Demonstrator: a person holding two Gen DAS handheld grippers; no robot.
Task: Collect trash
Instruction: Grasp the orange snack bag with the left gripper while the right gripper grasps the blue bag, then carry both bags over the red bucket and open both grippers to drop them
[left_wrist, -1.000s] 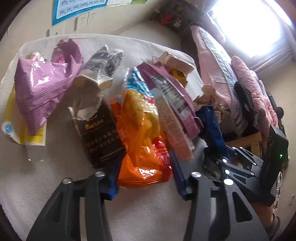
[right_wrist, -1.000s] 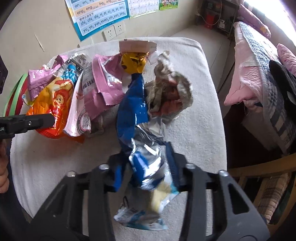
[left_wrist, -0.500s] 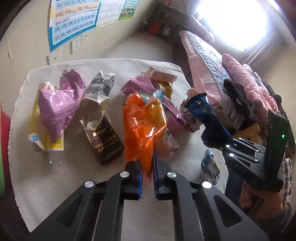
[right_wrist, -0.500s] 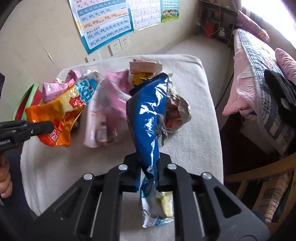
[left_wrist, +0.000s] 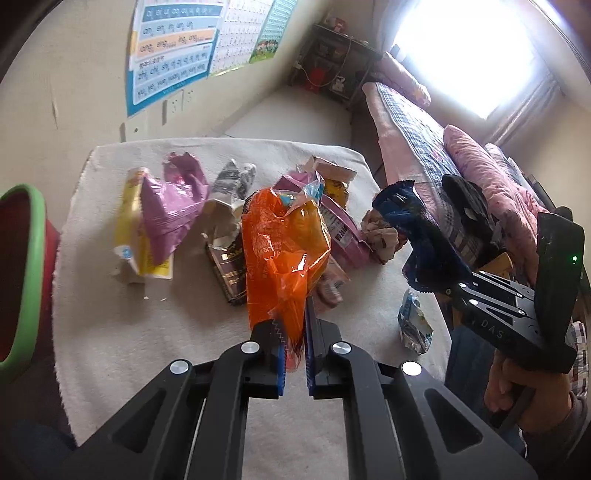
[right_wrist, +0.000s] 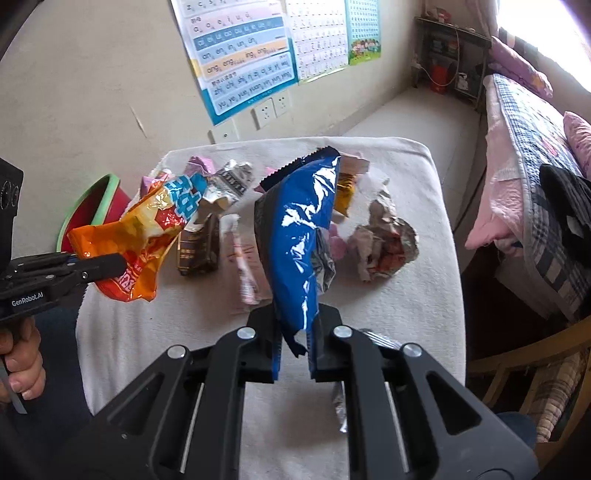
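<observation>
Left wrist view: a white-clothed table (left_wrist: 155, 332) carries scattered wrappers. The left gripper (left_wrist: 292, 334), at six o'clock, is clamped on an orange bag (left_wrist: 284, 251) lifted clear of the cloth.

Right wrist view: at six o'clock the right gripper (right_wrist: 294, 332) pinches a blue bag (right_wrist: 295, 240) above the table; a green-rimmed bin (right_wrist: 92, 210) sits at nine o'clock.
</observation>
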